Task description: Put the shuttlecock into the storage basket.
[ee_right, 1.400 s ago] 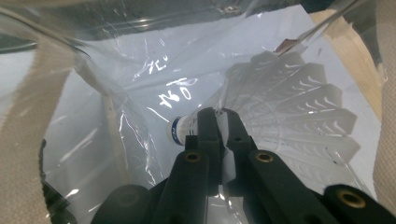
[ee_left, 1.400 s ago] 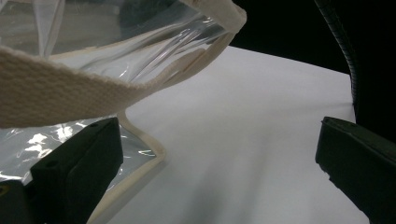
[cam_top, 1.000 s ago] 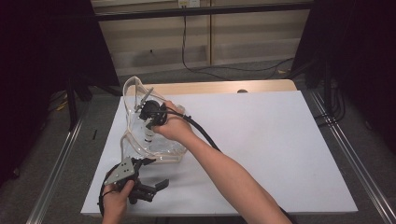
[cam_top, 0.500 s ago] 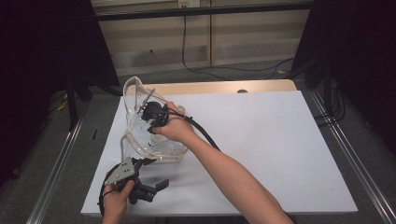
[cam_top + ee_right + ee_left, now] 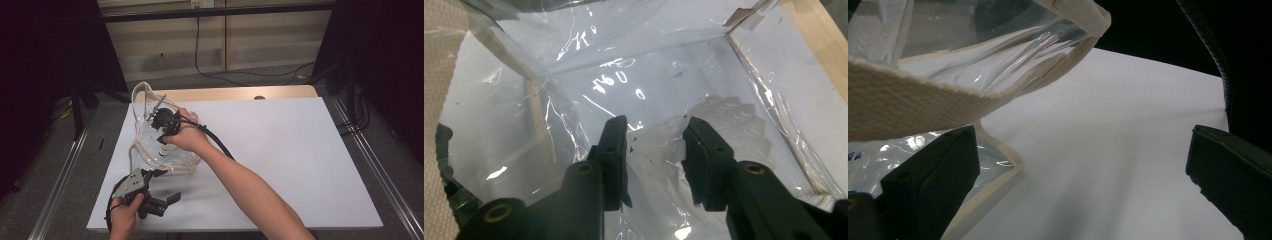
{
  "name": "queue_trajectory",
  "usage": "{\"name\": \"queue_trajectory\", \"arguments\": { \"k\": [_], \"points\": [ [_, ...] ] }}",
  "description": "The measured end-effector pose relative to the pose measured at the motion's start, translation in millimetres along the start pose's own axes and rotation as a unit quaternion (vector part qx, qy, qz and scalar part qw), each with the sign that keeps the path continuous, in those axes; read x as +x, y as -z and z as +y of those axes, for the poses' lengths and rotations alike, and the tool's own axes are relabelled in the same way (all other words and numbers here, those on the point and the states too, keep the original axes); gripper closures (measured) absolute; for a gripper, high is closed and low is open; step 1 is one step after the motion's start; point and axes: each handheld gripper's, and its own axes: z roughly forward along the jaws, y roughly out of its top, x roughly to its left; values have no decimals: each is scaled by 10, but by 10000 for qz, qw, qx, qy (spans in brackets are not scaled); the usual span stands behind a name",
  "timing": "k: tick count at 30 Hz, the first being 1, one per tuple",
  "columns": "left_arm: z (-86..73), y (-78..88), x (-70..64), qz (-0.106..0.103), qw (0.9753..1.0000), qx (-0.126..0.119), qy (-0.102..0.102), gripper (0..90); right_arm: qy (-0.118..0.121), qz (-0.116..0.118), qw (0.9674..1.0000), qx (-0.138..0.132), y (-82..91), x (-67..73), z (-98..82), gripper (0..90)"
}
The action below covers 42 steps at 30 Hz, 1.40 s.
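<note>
Our left gripper [image 5: 159,199] rests at the near left edge of the white table [image 5: 300,165], jaws spread wide and gripping nothing. Just beyond it stands the clear plastic bag with cream fabric trim [image 5: 142,145]. Our right gripper [image 5: 655,150] reaches inside it, its jaws having just been opening, nothing between them.

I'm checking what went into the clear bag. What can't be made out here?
- High view: the bag's contents, blurred, partly behind the right gripper.
- Right gripper view: anything below the fingers, cut off by the bottom edge.
- Left gripper view: the bag's inside, behind its strap.
</note>
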Motion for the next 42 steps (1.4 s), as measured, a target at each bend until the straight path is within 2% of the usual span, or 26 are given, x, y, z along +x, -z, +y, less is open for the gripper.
{"name": "queue_trajectory", "arguments": {
  "k": [12,22,30,36,42],
  "points": [
    [1,-1,1,0,10000,5,-9,8,-45,-181,9998,-88,102,-52,7,522],
    [3,-4,-6,0,10000,7,-1,8,-172,35,9994,-300,243,-84,9,444],
    [6,-3,-7,9,10000,2,-2,8,-169,215,9984,-502,366,-53,19,341],
    [7,-4,-13,11,10000,15,-1,8,-202,386,9967,-682,516,-48,16,220],
    [7,-13,-22,5,10000,31,-17,8,-210,480,9958,-756,631,-38,-18,142]
  ]
}}
